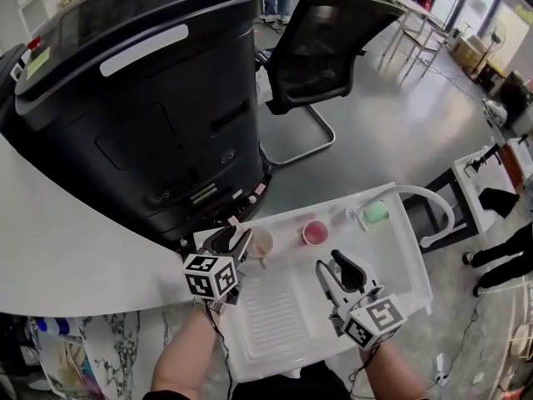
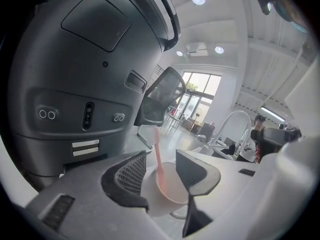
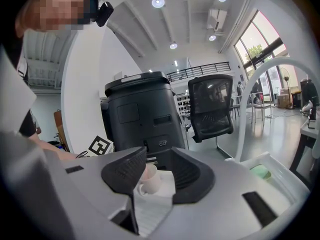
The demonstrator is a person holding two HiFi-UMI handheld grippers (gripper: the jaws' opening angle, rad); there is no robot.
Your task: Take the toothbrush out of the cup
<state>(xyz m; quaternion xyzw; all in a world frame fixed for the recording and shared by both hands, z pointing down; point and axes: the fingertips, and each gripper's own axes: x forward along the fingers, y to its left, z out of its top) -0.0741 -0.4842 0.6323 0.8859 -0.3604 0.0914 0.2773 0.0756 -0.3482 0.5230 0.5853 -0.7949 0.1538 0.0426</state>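
Note:
A pale cup (image 1: 261,242) stands at the back left of the white tray (image 1: 400,261). In the left gripper view a pink toothbrush (image 2: 157,153) stands upright in this cup (image 2: 169,188), its bristle head above the rim. My left gripper (image 1: 236,242) is open, its jaws on either side of the toothbrush and the cup's rim, and the handle is close to the left jaw. My right gripper (image 1: 336,278) hovers open over the tray's middle with nothing in it. The right gripper view shows the cup (image 3: 150,179) beyond the jaws.
A big black machine (image 1: 141,98) stands on the white counter (image 1: 58,248) just behind the tray. A small pink dish (image 1: 316,232) and a green soap (image 1: 376,212) lie at the tray's back edge. A white arched tap (image 1: 431,202) rises at its right. A black office chair (image 1: 333,40) stands beyond.

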